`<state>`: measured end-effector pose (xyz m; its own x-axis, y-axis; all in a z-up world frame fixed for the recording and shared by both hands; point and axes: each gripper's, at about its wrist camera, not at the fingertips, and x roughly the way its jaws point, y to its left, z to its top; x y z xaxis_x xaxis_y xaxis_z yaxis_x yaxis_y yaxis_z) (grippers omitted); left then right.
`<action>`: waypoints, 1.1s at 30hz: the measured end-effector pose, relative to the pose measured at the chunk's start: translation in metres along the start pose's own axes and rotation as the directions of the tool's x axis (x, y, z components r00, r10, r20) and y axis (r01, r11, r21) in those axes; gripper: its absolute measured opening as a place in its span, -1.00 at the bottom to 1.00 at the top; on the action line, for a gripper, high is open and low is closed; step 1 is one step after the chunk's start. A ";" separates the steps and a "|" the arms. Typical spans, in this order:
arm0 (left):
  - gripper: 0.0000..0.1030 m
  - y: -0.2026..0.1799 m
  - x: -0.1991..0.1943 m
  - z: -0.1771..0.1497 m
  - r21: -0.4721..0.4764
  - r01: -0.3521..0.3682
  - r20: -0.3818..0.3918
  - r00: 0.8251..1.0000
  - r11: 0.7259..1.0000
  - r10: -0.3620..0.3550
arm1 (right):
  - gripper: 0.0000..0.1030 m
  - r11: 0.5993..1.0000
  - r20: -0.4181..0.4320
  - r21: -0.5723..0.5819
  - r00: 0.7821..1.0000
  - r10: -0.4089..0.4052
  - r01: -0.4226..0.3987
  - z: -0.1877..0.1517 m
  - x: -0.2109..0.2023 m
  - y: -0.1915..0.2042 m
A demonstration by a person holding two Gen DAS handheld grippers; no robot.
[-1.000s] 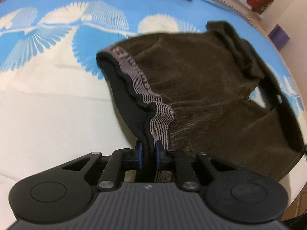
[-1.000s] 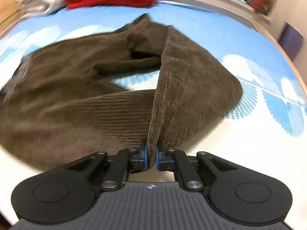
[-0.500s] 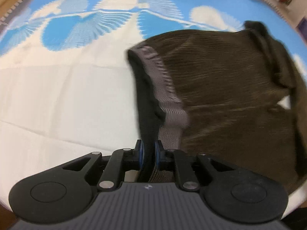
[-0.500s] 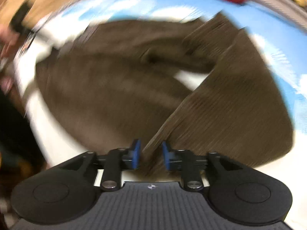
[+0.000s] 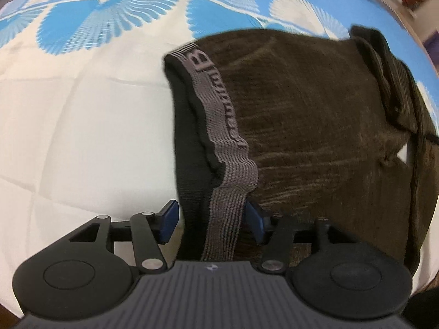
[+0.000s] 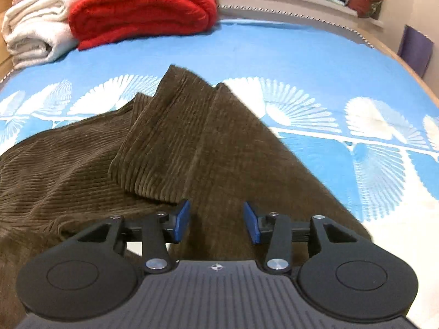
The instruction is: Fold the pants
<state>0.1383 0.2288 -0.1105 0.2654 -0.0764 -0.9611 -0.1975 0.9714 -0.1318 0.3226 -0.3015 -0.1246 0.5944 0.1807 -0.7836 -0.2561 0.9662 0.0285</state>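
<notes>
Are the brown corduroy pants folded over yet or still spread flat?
Folded over. The brown corduroy pants lie doubled on the blue patterned bedspread: a leg end rests on another layer, near the grey waistband.

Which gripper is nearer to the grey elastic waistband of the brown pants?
Left. The left gripper has the grey waistband between its open fingers, which have just been opening. The right gripper, also just opened, is over the pants leg fabric, no waistband in its view.

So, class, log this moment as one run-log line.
left claw: open, just released | right claw: open | brown corduroy pants: on blue bedspread
</notes>
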 end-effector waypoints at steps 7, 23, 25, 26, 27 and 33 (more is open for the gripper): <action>0.27 -0.011 0.016 0.003 0.054 -0.047 -0.030 0.998 0.997 0.048 | -0.20 0.988 -0.044 -0.138 0.996 -0.071 0.065 -0.001 0.044 0.035; 0.27 -0.017 0.008 -0.013 0.088 -0.107 -0.024 0.994 0.990 0.109 | -0.96 0.989 -0.175 0.108 0.981 -0.084 0.104 -0.106 -0.065 -0.161; 0.27 -0.018 0.008 -0.014 0.105 -0.108 -0.024 0.994 0.989 0.111 | -1.00 0.992 -0.280 0.091 0.958 -0.058 0.086 -0.137 -0.065 -0.176; 0.27 -0.018 0.008 -0.015 0.110 -0.108 -0.023 0.994 0.988 0.111 | -1.00 0.993 -0.330 0.052 0.940 -0.086 0.109 -0.153 -0.065 -0.181; 0.27 -0.018 0.008 -0.015 0.112 -0.109 -0.024 0.993 0.988 0.113 | -1.00 0.992 -0.348 0.014 0.930 -0.115 0.127 -0.163 -0.066 -0.182; 0.30 -0.022 0.016 -0.008 0.116 -0.122 -0.030 0.992 0.986 0.126 | -0.85 0.992 -0.027 0.081 0.995 -0.096 0.098 -0.152 -0.122 -0.194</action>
<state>0.1392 0.2048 -0.1253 0.2098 0.0402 -0.9769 -0.1173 0.9930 0.0157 0.1833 -0.5385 -0.1288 0.5951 0.0819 -0.7995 -0.1342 0.9910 0.0016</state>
